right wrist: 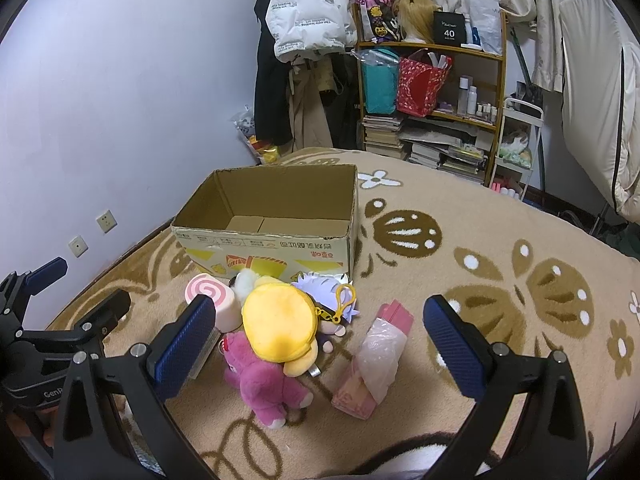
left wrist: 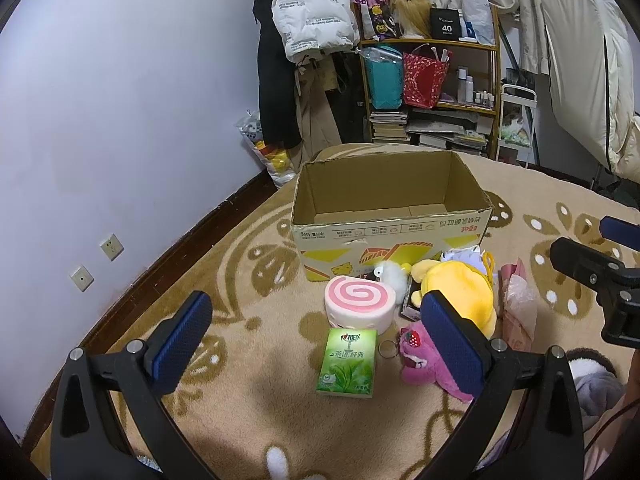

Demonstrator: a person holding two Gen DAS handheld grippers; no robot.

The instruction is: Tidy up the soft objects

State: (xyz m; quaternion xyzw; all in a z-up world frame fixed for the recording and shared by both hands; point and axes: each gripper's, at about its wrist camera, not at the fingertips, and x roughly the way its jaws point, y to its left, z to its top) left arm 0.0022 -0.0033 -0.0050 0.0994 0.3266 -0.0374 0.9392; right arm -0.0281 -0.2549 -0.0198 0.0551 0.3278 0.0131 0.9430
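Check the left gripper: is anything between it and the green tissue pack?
Nothing visible. The left gripper hangs open above the blanket, and the green tissue pack lies between its fingers' line of approach, apart from the pink swirl cushion behind it.

The left gripper has two matte black plastic arms with triangular cut-outs, each fixed by round silver screws and tipped with a flat rectangular pad of ribbed dark blue rubber. The right gripper is built the same, with blue ribbed pads on black arms and silver screw heads. Beside its left arm, the other tool's black body carries pale lettering reading "GenR", cut off.
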